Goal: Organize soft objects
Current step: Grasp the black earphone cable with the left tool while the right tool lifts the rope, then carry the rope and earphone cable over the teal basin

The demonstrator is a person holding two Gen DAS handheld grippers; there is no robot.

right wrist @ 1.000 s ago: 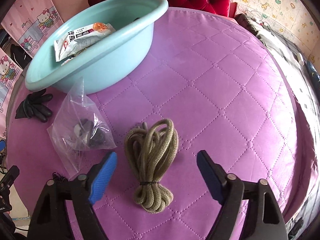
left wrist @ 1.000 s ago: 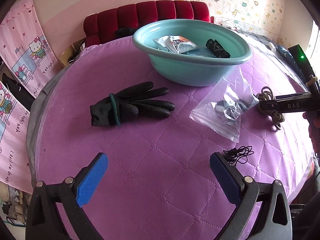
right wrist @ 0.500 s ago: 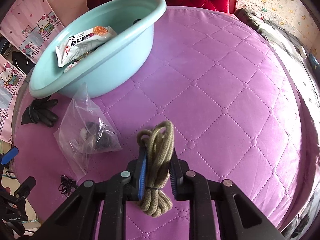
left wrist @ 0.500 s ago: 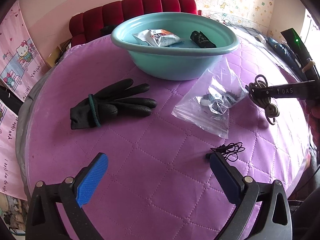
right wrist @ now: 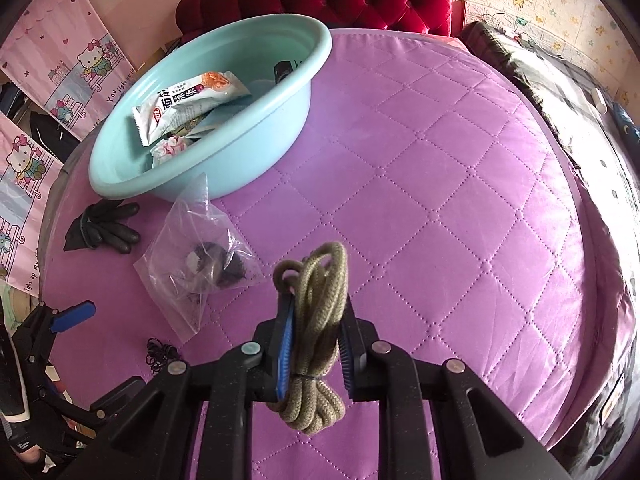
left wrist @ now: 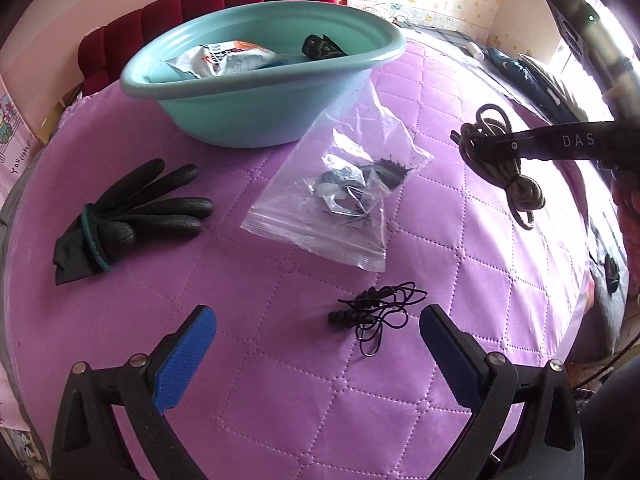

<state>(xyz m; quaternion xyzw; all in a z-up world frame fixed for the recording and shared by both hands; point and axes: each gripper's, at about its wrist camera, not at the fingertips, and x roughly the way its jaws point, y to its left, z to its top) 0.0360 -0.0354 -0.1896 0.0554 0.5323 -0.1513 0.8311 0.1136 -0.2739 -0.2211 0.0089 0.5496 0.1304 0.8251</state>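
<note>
Rope, an olive-brown coiled bundle, is pinched between the two pads of the right gripper; its looped top sticks out past the fingertips and its bound lower end hangs beneath them, clear of the purple quilted cover. From the left wrist view the same bundle dangles from the black fingers up and to the right of the left gripper's right finger, with the person's hand behind it cut off by the frame edge.

The left gripper has its fingers spread wide and holds nothing. Between its fingertips, nearer the right one, lies a tangle of thin black cord; whether the ribbed dark piece in it is an earbud or a plug is hard to tell. Ahead of the fingertips rests a clear zip bag holding small dark items that cannot be made out through the crinkled plastic. Forward and left of the left finger lies a black glove with a green cuff band.

Beyond the bag sits a teal basin, containing a printed snack packet, a crumpled pink-white wad partly hidden under it, and a dark object half concealed by the rim.
</note>
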